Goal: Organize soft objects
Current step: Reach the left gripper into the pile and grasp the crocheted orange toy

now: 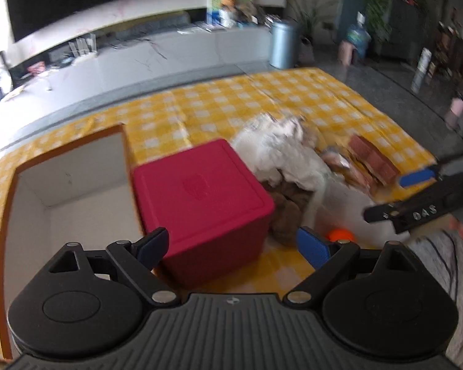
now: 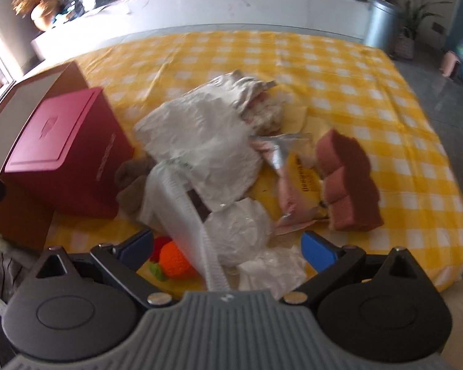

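Note:
A heap of soft things lies on the yellow checked cloth: crumpled white plastic bags, a white ribbed strip, a brown plush, an orange knitted toy, a pink sponge block and a yellow-pink snack packet. My right gripper hangs open just above the near end of the heap, holding nothing. My left gripper is open over a closed red box, with the bags and plush beyond. The right gripper shows at the right edge of the left wrist view.
An open cardboard box with a white inside stands left of the red box. White tissue lies near the table's front edge. Beyond the table are a long grey counter, a metal bin and potted plants.

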{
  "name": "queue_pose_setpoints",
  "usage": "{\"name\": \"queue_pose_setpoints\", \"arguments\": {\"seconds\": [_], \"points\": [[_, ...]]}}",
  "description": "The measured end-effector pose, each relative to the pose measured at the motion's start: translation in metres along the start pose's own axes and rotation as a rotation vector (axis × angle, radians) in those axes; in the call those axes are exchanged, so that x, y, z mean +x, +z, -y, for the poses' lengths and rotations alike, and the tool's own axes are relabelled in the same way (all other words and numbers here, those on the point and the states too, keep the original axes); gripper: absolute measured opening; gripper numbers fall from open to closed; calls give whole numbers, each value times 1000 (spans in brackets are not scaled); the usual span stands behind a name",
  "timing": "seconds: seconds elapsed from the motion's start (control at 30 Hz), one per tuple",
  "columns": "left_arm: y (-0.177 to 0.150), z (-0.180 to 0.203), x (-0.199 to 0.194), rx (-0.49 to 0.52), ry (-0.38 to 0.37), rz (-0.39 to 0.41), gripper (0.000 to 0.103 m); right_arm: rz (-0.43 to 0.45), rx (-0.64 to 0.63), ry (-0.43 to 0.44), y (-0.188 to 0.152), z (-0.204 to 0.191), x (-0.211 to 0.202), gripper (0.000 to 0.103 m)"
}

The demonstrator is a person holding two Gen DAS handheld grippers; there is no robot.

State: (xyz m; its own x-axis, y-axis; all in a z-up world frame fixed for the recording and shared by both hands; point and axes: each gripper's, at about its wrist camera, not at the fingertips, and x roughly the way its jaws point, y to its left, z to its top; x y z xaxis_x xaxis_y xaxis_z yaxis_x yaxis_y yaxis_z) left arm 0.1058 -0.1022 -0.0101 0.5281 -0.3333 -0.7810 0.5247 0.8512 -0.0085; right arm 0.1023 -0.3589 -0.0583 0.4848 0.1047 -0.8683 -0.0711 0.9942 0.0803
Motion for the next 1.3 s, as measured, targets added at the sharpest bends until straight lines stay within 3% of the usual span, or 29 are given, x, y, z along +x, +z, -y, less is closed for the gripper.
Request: {"name": "queue_pose_setpoints", "arguments": {"seconds": [0.1, 0.2, 0.33, 0.57, 0.7, 0.83, 0.93, 1.0, 1.07, 1.1, 1.23, 1.3], "points": [[-4, 24, 10, 142, -78, -4, 103, -15, -83, -23, -1, -12, 8, 97], [-6, 55, 31, 272, -91, -14, 103, -47, -160, -86, -5, -17, 12, 73], [-4, 77, 52, 377, -163, -2, 103, -30, -180, -99, -15, -14, 7, 58], [0, 91, 81, 446, -188, 44, 100, 36, -164, -123, -27, -10, 0, 59], [-5, 96, 104, 475, -168, 41, 100, 17, -153, -130, -24, -11, 6, 64], [-14, 106, 120, 569, -76, 84, 99, 10, -176, -123, -25, -14, 10, 64], [-13, 108, 125, 527, -96, 101, 96, 15, -161, -118, -25, -11, 11, 64], [-11, 111, 127, 511, -94, 112, 86, 21, -128, -124, -25, -7, 10, 64], [-9, 111, 127, 486, -92, 112, 66, 19, -99, -98, -24, -3, 10, 64], [-9, 111, 128, 477, -98, 111, 60, 24, -84, -91, -24, -1, 10, 64], [-10, 109, 134, 461, -83, 81, 13, 23, -62, -85, -24, 0, 10, 64], [-10, 102, 140, 417, -72, 33, 9, 26, -79, -94, -25, -3, 10, 64]]}}
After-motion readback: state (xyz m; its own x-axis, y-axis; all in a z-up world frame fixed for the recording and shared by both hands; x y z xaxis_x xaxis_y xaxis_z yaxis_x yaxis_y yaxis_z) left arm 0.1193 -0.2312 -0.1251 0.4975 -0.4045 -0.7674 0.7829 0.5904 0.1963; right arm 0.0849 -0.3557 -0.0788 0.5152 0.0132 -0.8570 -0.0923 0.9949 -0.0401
